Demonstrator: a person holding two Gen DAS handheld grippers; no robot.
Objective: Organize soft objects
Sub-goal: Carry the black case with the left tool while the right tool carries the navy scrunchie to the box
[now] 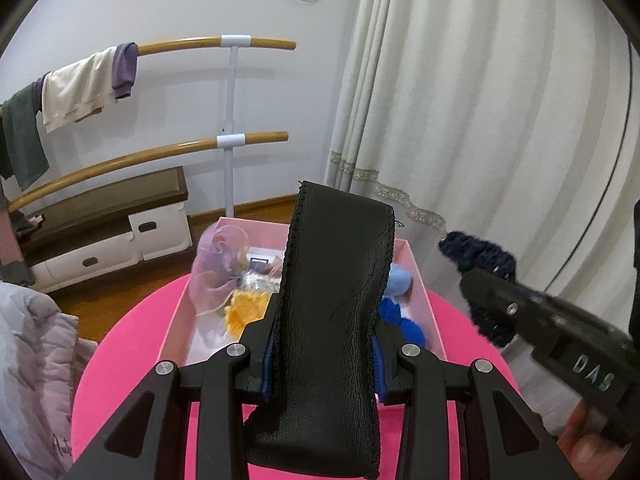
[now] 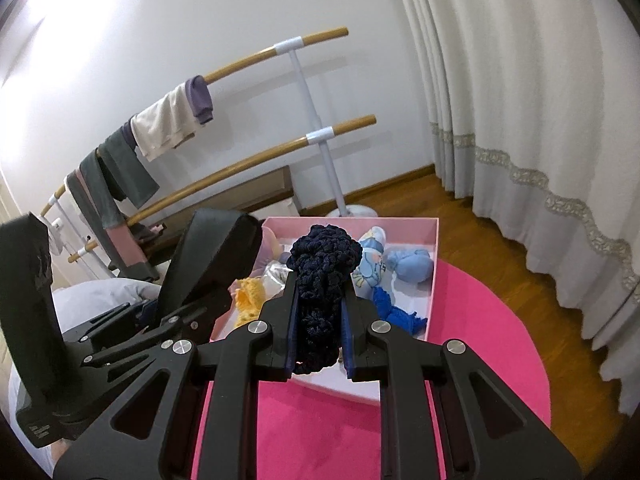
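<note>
From the left wrist camera, the left claw (image 1: 326, 344) is clamped on a black leather sleeve (image 1: 332, 300), which stands upright between the fingers and hides much of the pink box (image 1: 180, 312) behind it. The box sits on a round hot-pink surface (image 1: 120, 360). Inside it, to the left of the sleeve, lie a sheer lilac pouch (image 1: 218, 264) and a yellow knit piece (image 1: 246, 308); to the right, a light blue plush (image 1: 400, 282) and bright blue yarn (image 1: 406, 326). At the right edge the right claw (image 1: 476, 280) comes in, pinching a navy crocheted piece (image 1: 476, 256).

From the right wrist camera, the right claw (image 2: 320, 316) is closed on the navy crocheted piece (image 2: 324, 276), held above the near end of the pink box (image 2: 434, 276). The left claw (image 2: 192, 300) is to the left with the black leather sleeve (image 2: 216, 252) sticking up. Far behind, clothes (image 2: 168, 124) hang on a wooden rail (image 2: 256, 60) beside a pale curtain (image 2: 540, 100).
</note>
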